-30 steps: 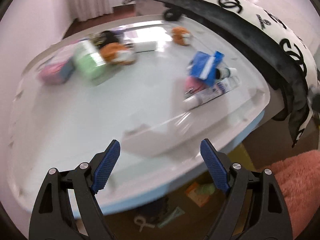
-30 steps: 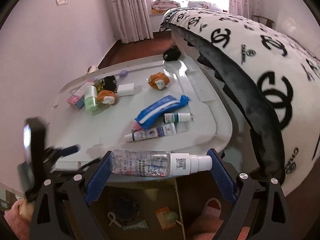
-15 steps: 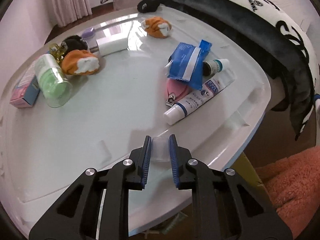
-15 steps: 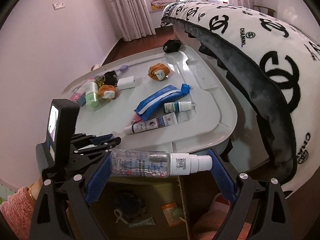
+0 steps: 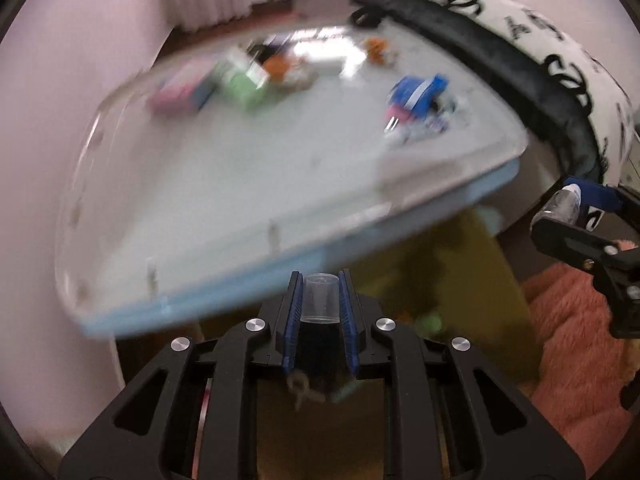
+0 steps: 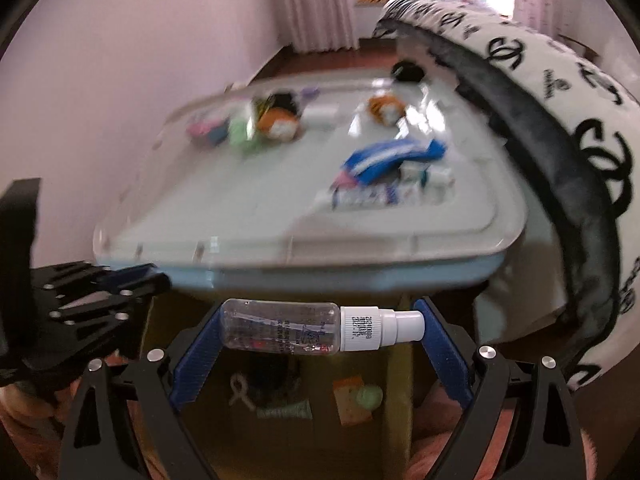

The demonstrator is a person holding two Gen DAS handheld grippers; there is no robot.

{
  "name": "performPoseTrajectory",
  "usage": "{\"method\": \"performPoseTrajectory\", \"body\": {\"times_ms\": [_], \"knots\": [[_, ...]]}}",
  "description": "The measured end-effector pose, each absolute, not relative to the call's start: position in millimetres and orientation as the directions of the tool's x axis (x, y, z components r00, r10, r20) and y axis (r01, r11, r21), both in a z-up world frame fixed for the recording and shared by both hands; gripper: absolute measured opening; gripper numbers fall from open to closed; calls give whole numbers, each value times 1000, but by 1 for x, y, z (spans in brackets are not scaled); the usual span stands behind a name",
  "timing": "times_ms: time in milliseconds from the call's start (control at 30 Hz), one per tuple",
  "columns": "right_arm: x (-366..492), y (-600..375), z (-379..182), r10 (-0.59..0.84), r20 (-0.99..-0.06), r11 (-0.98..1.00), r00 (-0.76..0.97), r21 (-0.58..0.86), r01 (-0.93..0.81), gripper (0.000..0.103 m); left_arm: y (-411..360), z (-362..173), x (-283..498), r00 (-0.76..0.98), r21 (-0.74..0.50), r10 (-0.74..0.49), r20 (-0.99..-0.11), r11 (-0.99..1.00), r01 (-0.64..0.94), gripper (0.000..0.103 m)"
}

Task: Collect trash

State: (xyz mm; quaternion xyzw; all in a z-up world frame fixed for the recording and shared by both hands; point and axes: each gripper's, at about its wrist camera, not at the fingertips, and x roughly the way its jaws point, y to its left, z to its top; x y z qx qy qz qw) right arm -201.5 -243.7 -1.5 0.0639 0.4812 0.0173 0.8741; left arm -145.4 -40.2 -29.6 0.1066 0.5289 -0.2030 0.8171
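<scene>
My left gripper (image 5: 319,300) is shut on a small clear plastic cap (image 5: 320,298), held in front of the table's near edge, above a yellow-brown box (image 5: 460,280) on the floor. My right gripper (image 6: 320,330) is shut on a clear spray bottle (image 6: 280,330) with a white nozzle, gripped end to end, also over the box (image 6: 320,400). The right gripper shows at the right in the left wrist view (image 5: 580,220); the left gripper shows at the left in the right wrist view (image 6: 100,288).
The white table (image 6: 260,220) holds a blue pouch (image 6: 392,156), a tube (image 6: 372,196), a green jar (image 6: 240,134), orange plush items (image 6: 276,124) and a pink box (image 6: 202,128). A black-and-white bedspread (image 6: 560,120) lies to the right. The box holds scraps (image 6: 352,400).
My left gripper closed on the clear cap on the table and has pulled back off the table's edge, lower down. My right gripper with the bottle has dropped slightly.
</scene>
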Motion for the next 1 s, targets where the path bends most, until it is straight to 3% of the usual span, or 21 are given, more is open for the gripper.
{"method": "performPoseTrajectory", "body": {"times_ms": [300, 333, 433, 733, 1000], "knots": [[-204, -210, -74, 89, -932, 996, 350, 89, -16, 91, -5, -106, -168, 102, -96, -129, -986, 954, 283, 18], [-203, -209, -79, 82, -939, 997, 333, 81, -18, 91, -4, -115, -167, 68, -109, -133, -989, 955, 275, 25], [-199, -213, -95, 73, -959, 997, 275, 76, 0, 91, -2, -132, -162, 10, -113, -119, -993, 964, 241, 71], [-195, -229, -111, 84, -968, 993, 238, 100, 58, 96, 5, -154, -161, -58, -88, -76, -995, 971, 224, 76], [-196, -230, -98, 94, -956, 990, 278, 120, 76, 96, 8, -144, -160, -5, -92, -93, -996, 974, 206, 76]]}}
